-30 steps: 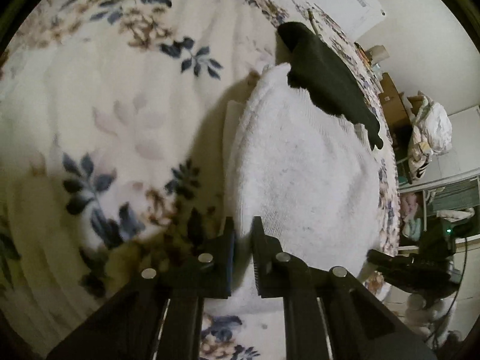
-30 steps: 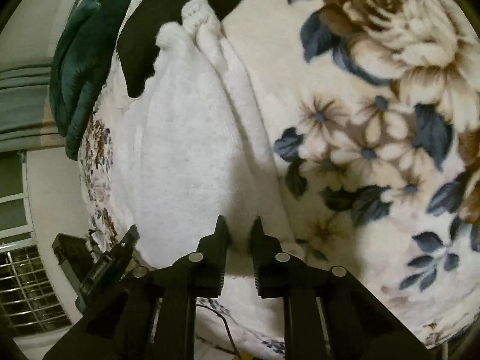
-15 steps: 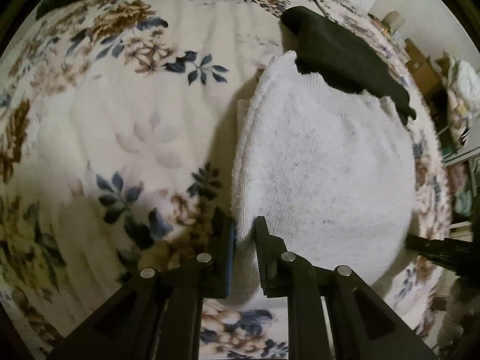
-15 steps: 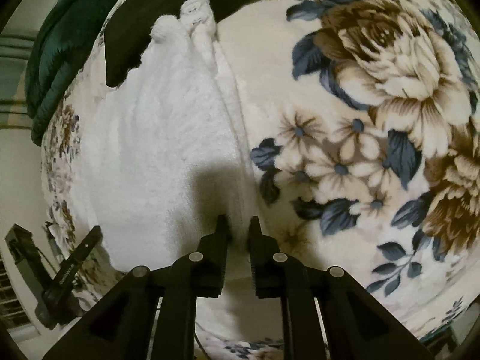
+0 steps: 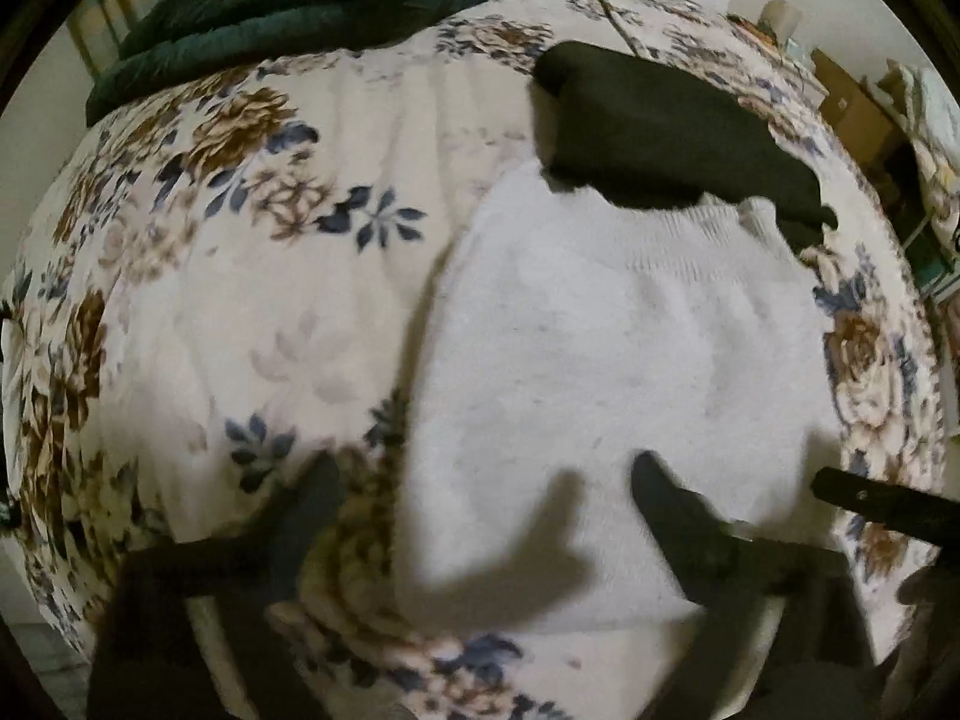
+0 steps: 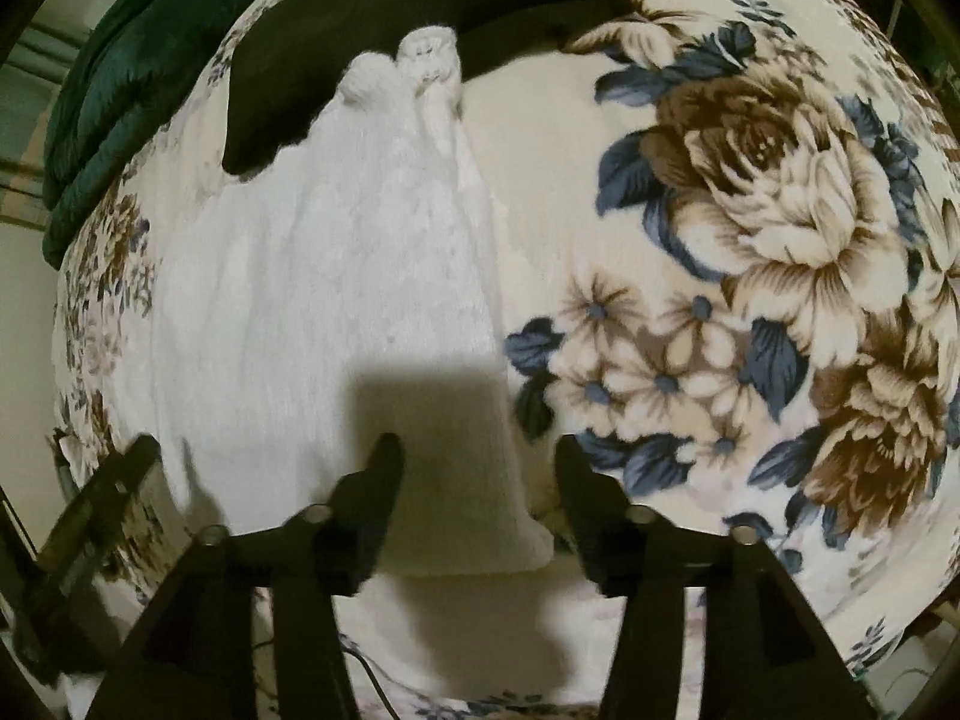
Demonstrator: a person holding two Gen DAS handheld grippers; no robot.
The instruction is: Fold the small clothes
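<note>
On floral bed blanket (image 5: 336,300), folded white knit garment (image 5: 600,372) lies flat w/ black garment (image 5: 672,132) overlapping its far edge; my left fingers (image 5: 480,480) & right fingers (image 6: 474,462) both spread wide, holding nothing.

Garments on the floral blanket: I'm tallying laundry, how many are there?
2: a white knitted garment nearest both open grippers, and a black cloth garment overlapping its far edge. Others may lie underneath.
</note>
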